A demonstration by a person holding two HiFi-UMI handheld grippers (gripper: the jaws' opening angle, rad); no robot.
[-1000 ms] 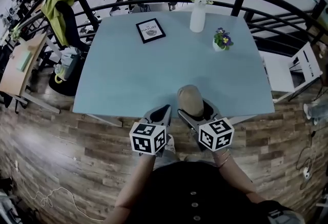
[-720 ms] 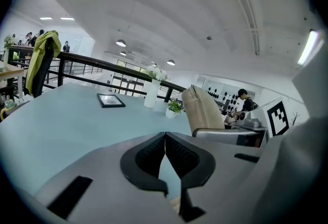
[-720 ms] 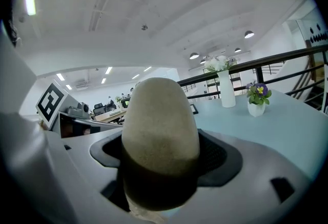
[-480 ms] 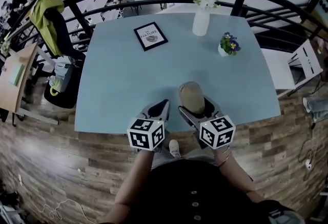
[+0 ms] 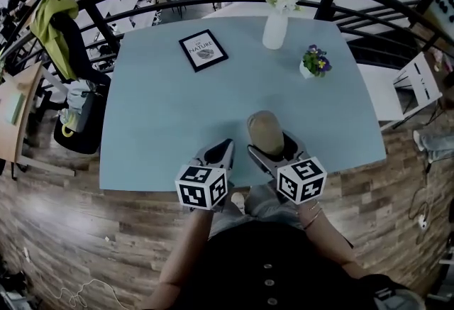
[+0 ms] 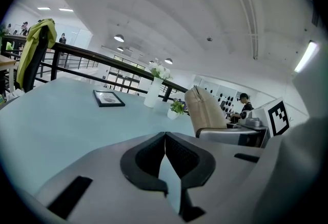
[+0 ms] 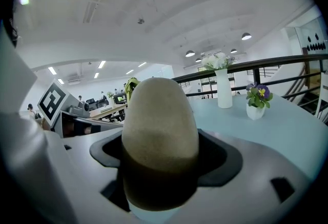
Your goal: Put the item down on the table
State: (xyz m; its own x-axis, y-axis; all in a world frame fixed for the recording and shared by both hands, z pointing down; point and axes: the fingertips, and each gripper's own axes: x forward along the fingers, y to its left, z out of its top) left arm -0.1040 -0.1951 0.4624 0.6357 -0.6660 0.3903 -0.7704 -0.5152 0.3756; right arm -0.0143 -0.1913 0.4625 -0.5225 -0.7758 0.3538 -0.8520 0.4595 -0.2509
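A tan egg-shaped zip pouch (image 5: 265,131) stands upright between the jaws of my right gripper (image 5: 269,147), which is shut on it, just past the near edge of the pale blue table (image 5: 170,117). The right gripper view is filled by the pouch (image 7: 160,130), and its bottom is hidden. Whether it touches the table I cannot tell. My left gripper (image 5: 223,149) sits close to the left of it, shut with nothing between its pads (image 6: 177,154). From the left gripper view the pouch (image 6: 204,110) rises to the right.
At the table's far side are a white vase of flowers (image 5: 274,28), a small pot of purple flowers (image 5: 310,60) and a black-framed picture (image 5: 203,50). A dark railing (image 5: 99,10) curves behind the table. A chair with a yellow-green jacket (image 5: 53,25) stands at the left.
The table's near edge has slid toward me, so both grippers now reach further over the table. The right gripper stays shut on the pouch and the left stays shut.
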